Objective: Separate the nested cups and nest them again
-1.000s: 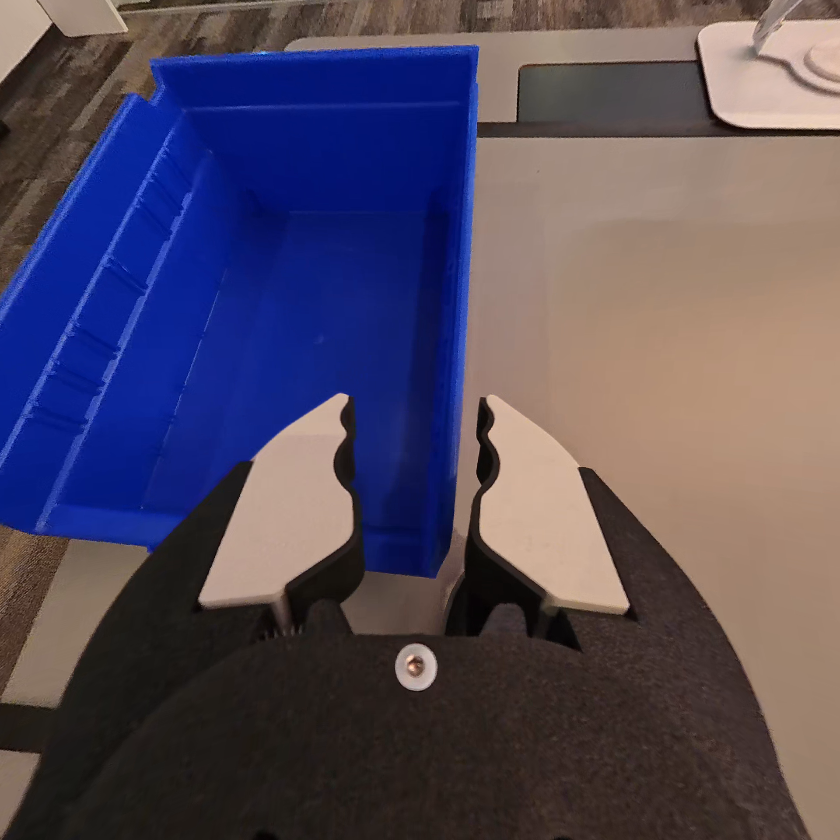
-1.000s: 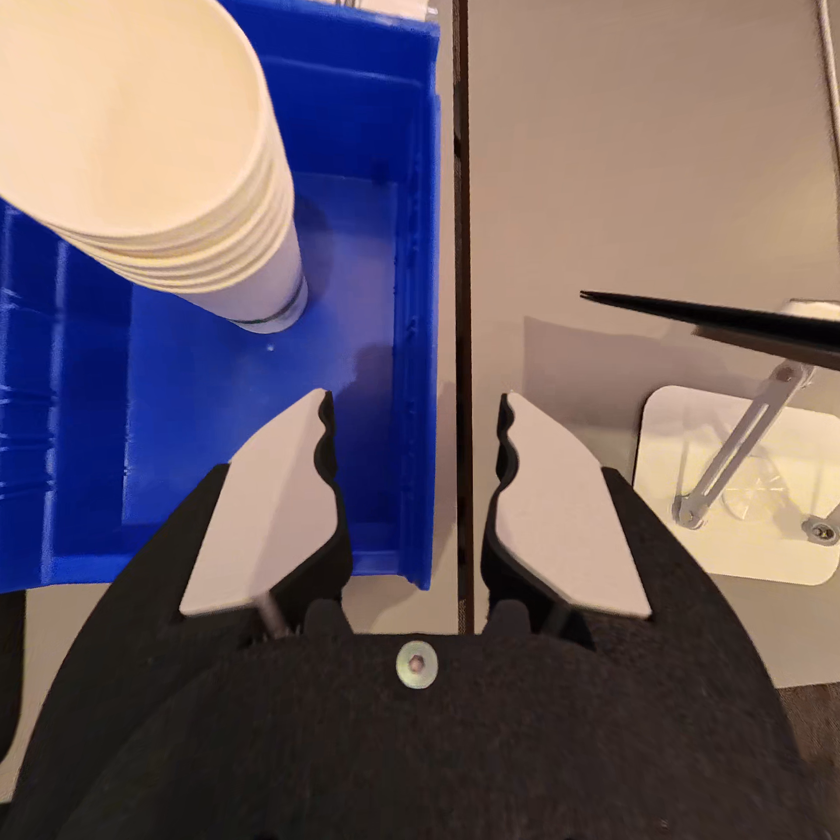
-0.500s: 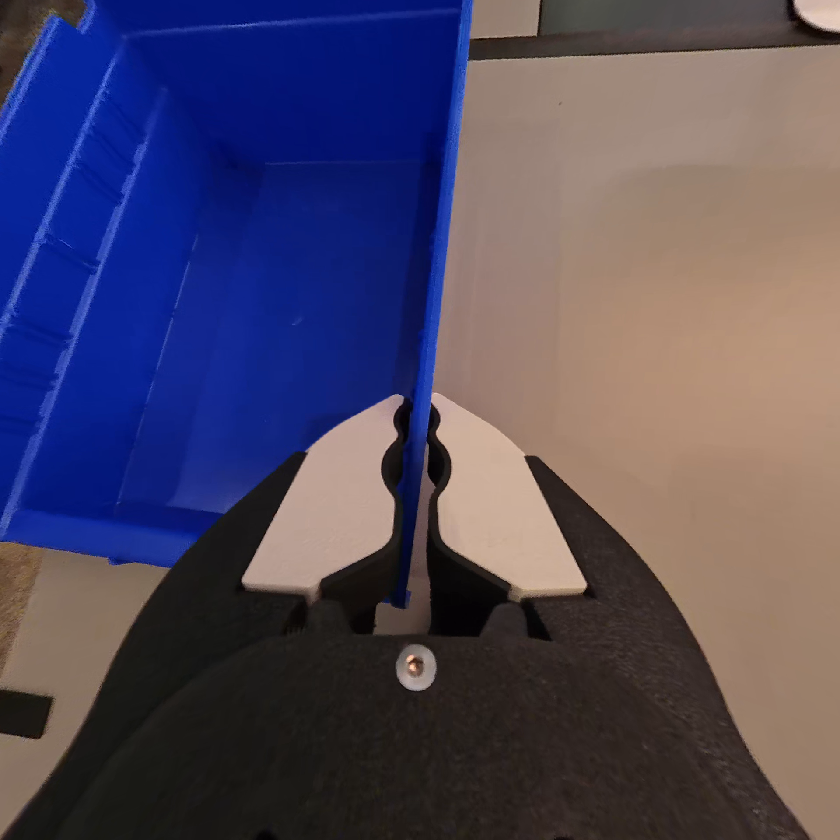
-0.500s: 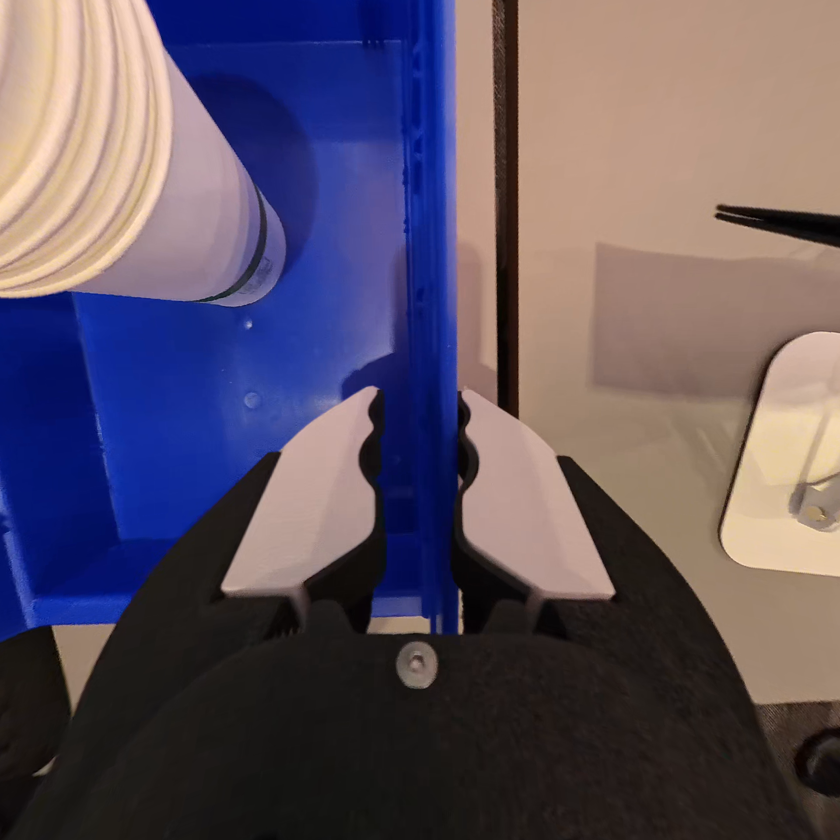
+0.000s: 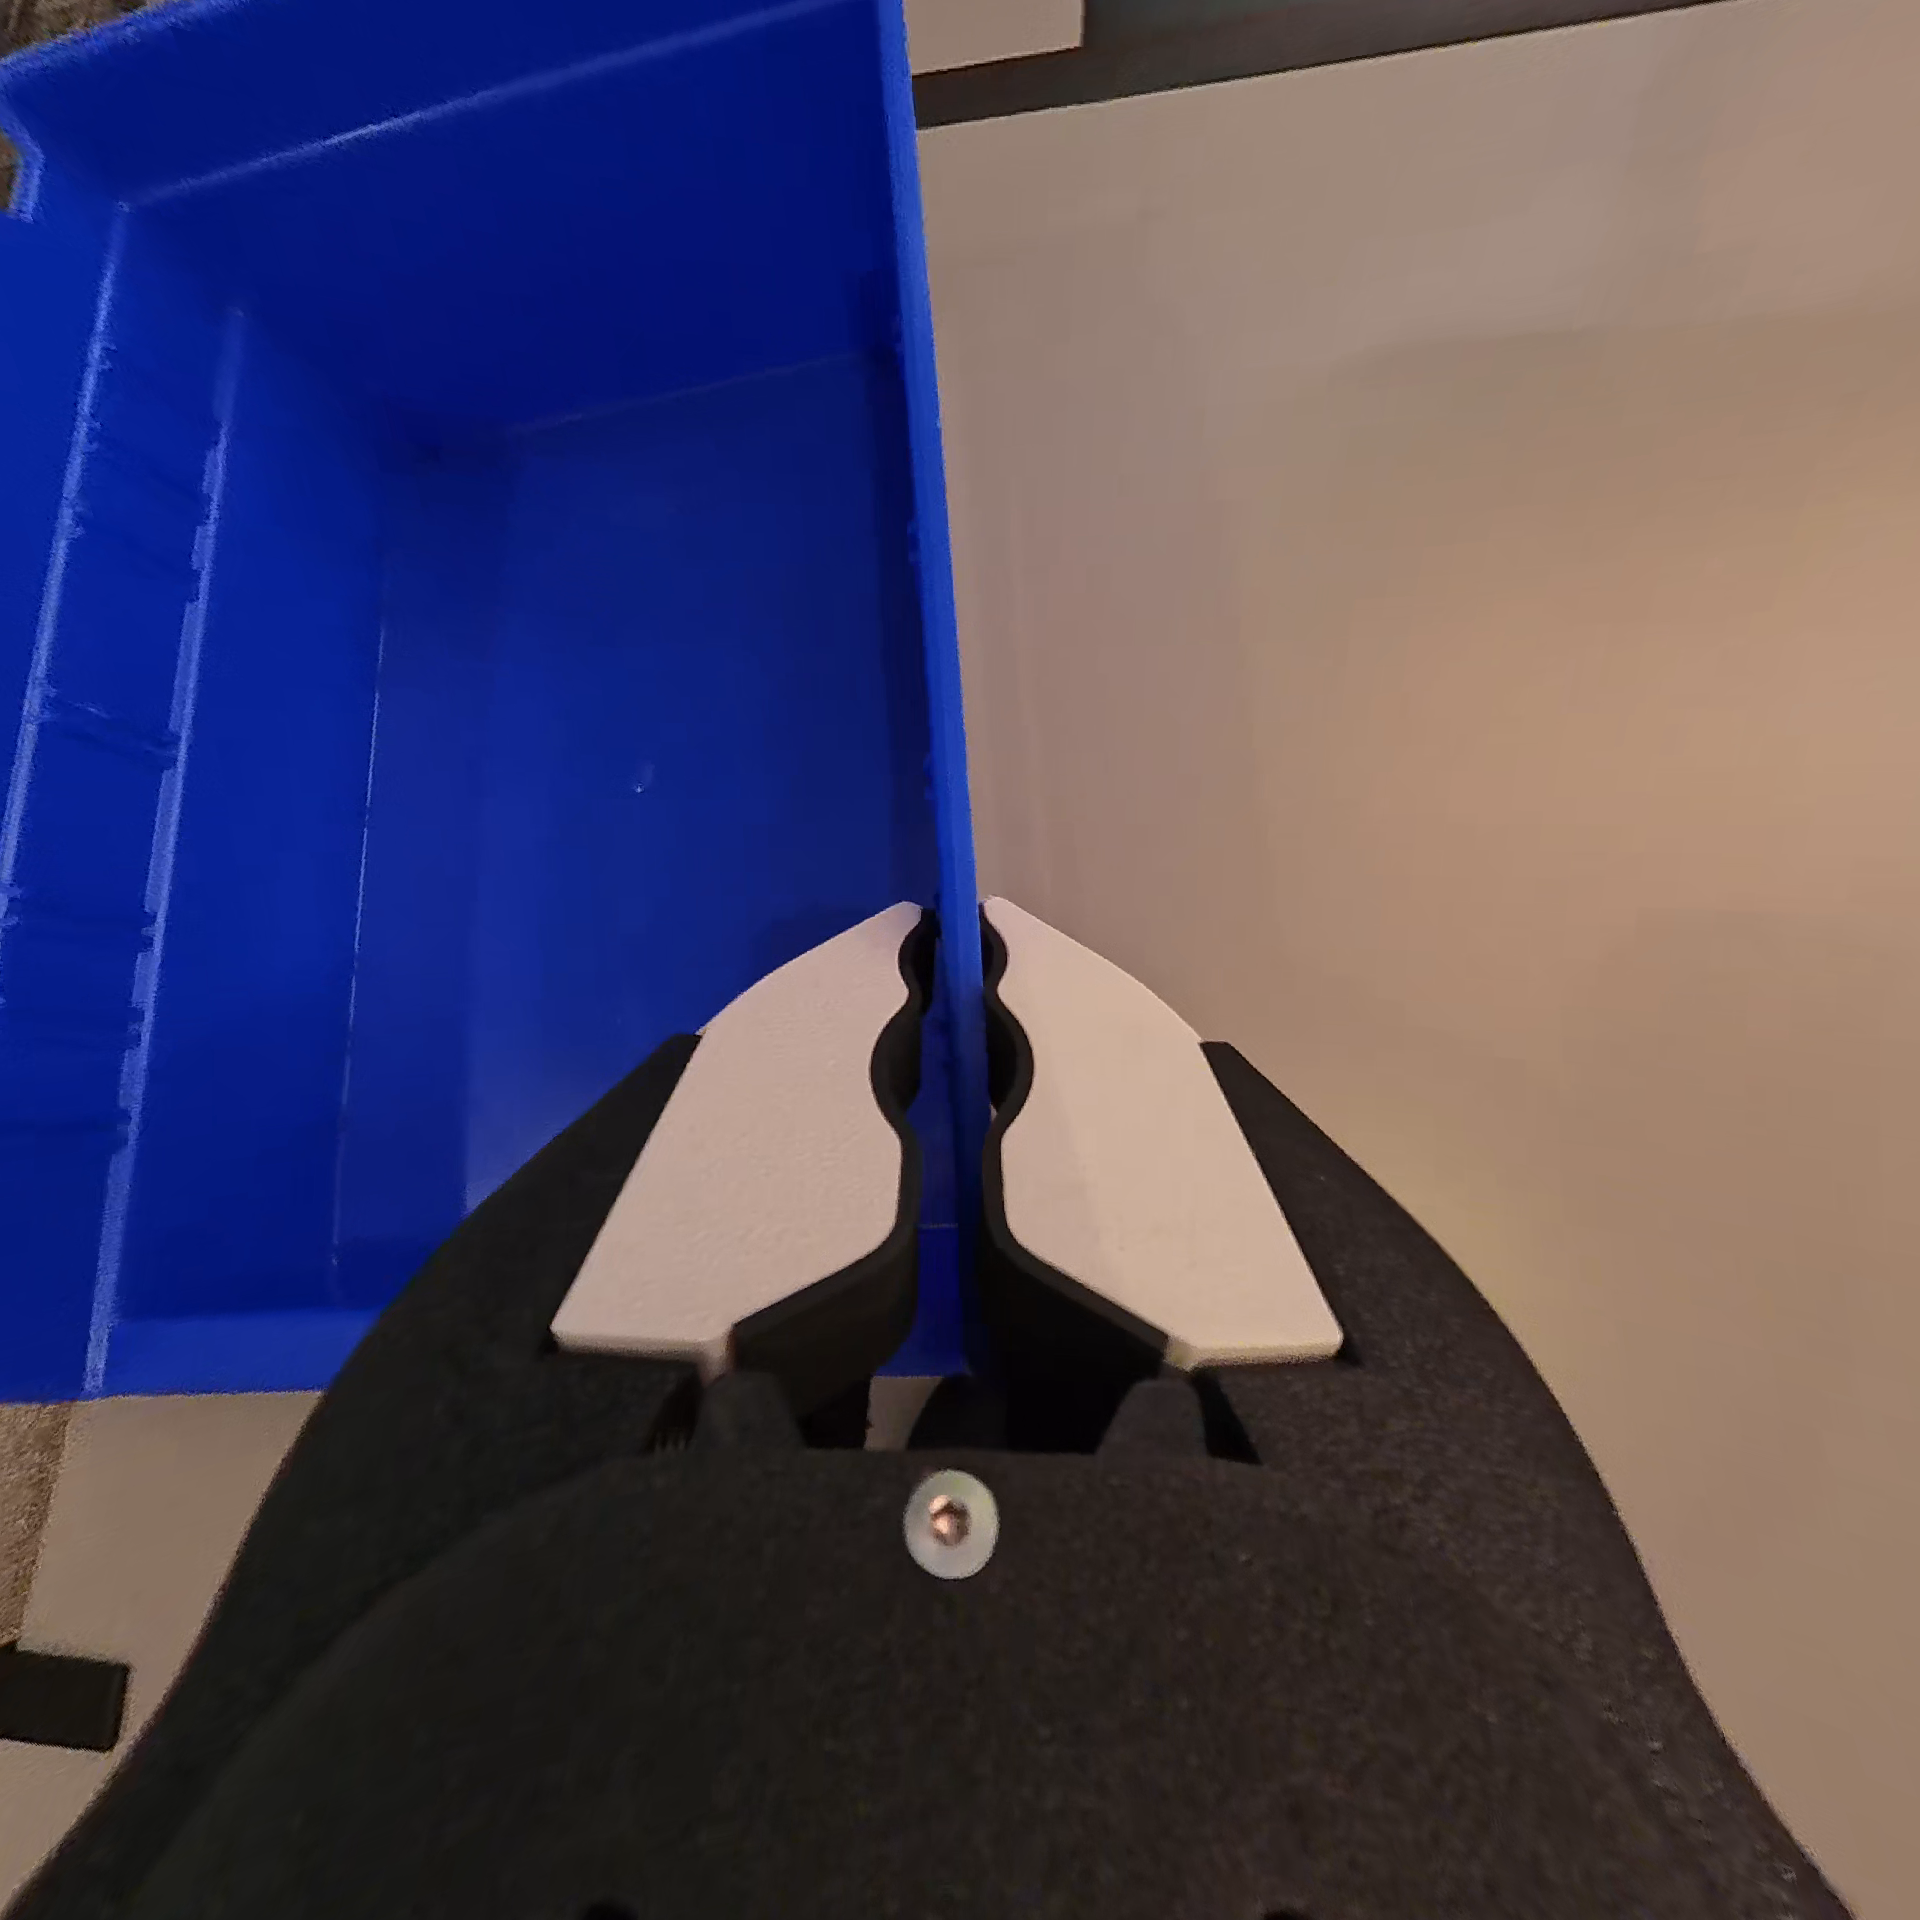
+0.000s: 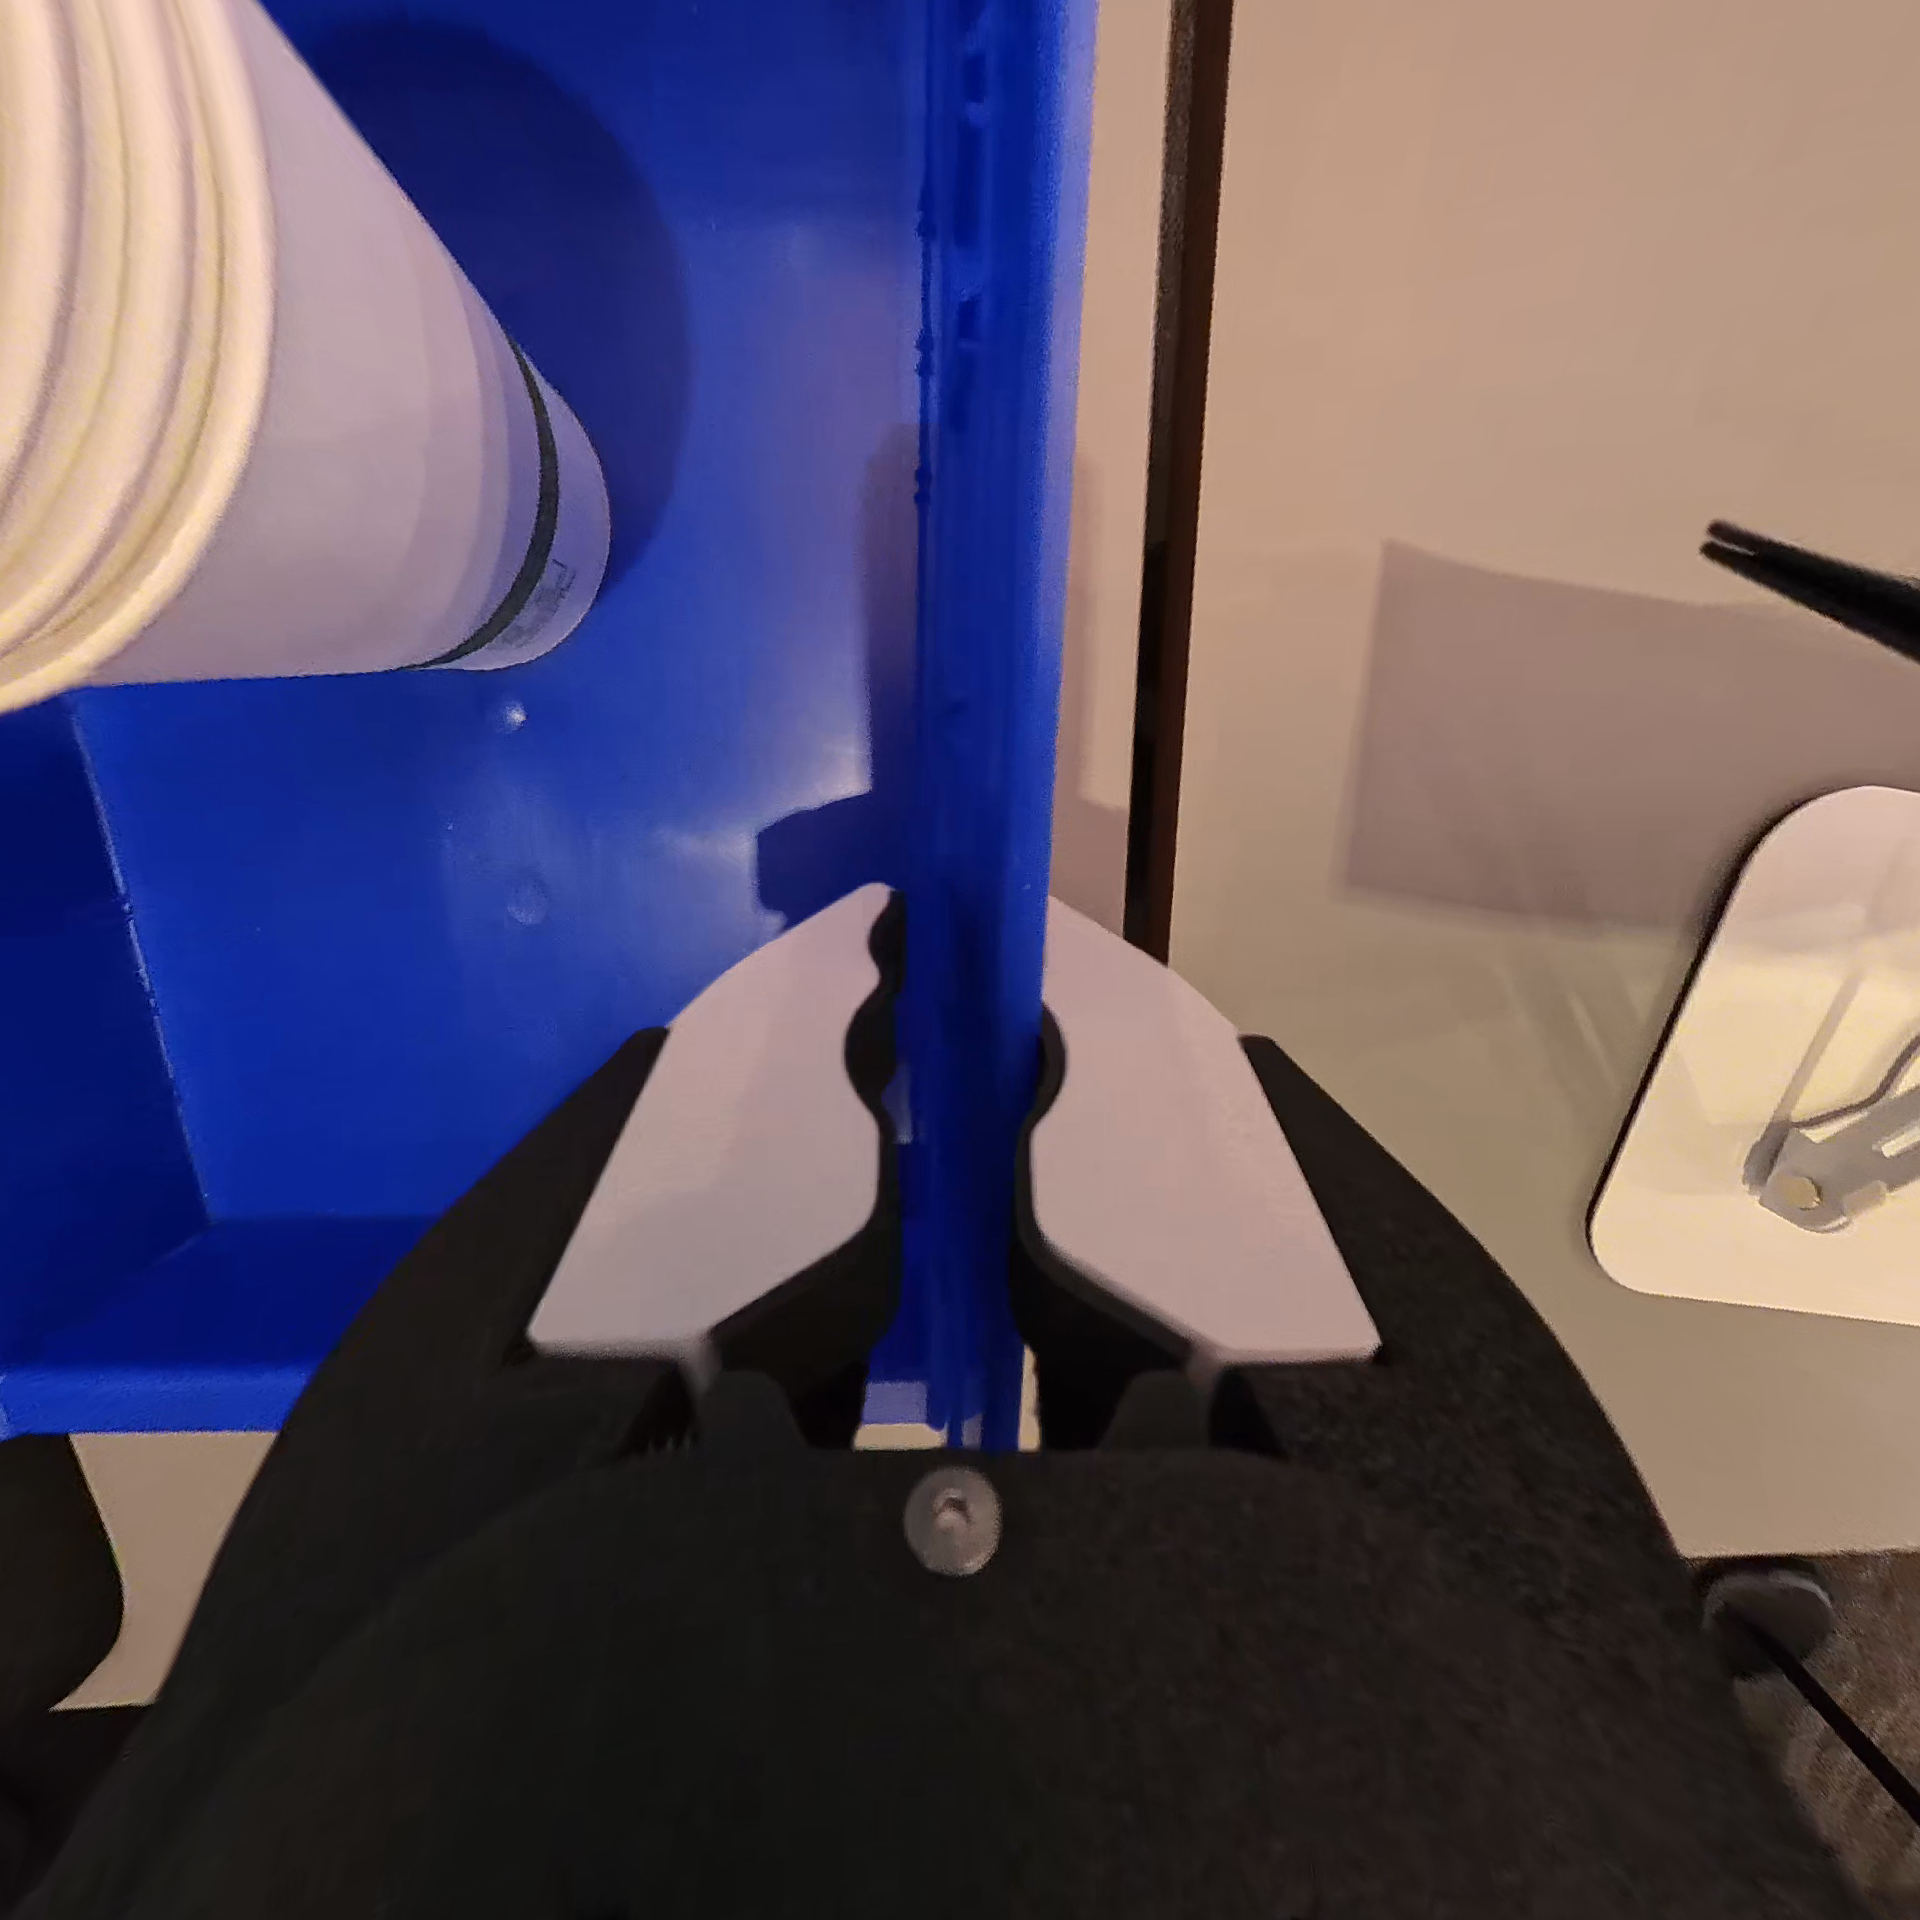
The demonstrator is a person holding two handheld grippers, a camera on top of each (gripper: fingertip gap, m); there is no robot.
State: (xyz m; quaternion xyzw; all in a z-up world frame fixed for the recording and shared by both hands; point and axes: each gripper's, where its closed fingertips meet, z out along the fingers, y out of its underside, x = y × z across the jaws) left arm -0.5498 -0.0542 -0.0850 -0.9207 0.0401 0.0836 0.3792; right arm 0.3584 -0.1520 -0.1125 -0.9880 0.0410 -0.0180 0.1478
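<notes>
A stack of several nested white paper cups [image 6: 260, 416] stands in a blue plastic bin [image 6: 312, 1039] at the upper left of the right wrist view; its top runs out of frame. My right gripper [image 6: 971, 904] is shut on that bin's right wall [image 6: 987, 520], one finger inside and one outside. In the left wrist view a blue bin [image 5: 520, 260] shows no cups inside. My left gripper [image 5: 956, 909] is shut on its thin right wall [image 5: 920, 468].
Both bins rest on a grey table [image 5: 1455, 727]. A dark seam [image 6: 1174, 468] runs just right of the cup bin. A white stand base with a metal arm [image 6: 1766, 1091] and a thin black edge [image 6: 1818, 592] lie at the right.
Both grippers were open a second ago. They moved forward over the bins' right walls and shut on them. The left view's bin now sits slightly turned in frame.
</notes>
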